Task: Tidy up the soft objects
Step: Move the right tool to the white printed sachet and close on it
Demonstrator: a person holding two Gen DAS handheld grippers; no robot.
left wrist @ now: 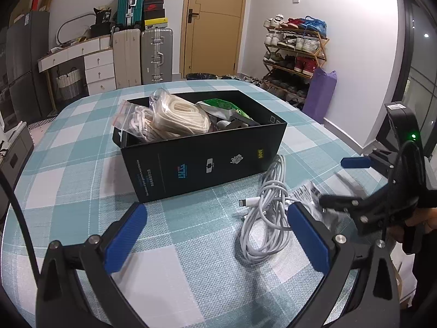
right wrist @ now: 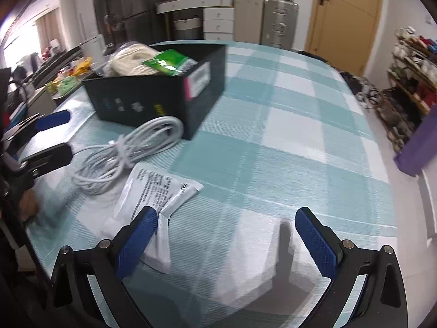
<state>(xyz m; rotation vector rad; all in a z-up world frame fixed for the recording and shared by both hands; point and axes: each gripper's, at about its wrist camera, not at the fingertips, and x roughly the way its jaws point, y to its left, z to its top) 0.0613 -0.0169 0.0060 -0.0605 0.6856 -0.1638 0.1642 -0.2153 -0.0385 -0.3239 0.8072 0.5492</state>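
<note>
Here, the black box (left wrist: 202,147) on the checked tablecloth (left wrist: 82,169) holds bagged cream cords (left wrist: 174,120). A white cable (left wrist: 265,213) and a printed packet (right wrist: 158,188) lie just beside it. The left gripper (left wrist: 215,235) and right gripper (right wrist: 226,235) both have fingers spread, apparently holding nothing.

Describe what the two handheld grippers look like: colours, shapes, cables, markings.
Both the left gripper and the right gripper have black angular frames with silver bolts and blue textured finger pads. Seen from the left wrist, the right one shows a green indicator light and a black cable.
</note>
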